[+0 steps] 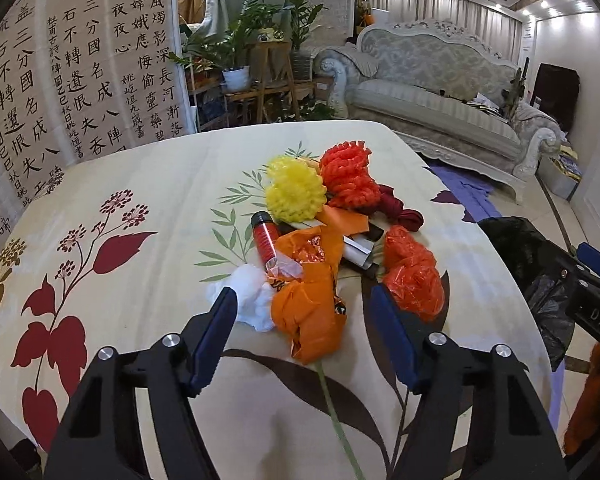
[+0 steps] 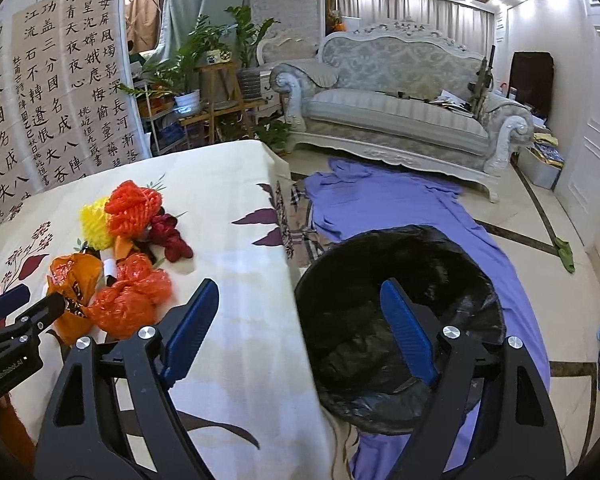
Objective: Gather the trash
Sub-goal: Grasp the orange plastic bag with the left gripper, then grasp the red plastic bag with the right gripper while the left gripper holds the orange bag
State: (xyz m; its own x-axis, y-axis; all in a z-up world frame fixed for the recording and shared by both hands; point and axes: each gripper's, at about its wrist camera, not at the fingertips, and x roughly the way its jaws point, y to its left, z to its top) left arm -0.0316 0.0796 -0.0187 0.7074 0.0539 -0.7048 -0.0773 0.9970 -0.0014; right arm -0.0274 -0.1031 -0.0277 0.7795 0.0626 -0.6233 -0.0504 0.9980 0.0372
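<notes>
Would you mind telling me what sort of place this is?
Most likely a home living room: an ornate sofa, potted plants and a table under a floral cloth.

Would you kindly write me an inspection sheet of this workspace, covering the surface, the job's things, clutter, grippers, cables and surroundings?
Surface: table under a cream floral cloth.
Job's things: trash pile mid-table: orange wrapper, red plastic bag, white tissue, yellow net, red net, red tube; black-lined bin on the floor beside the table.
Clutter: purple cloth on the floor.
Grippers: left gripper open, straddling the orange wrapper; right gripper open, empty.
Cables: nothing seen.
Surroundings: sofa, plants, calligraphy screen.
</notes>
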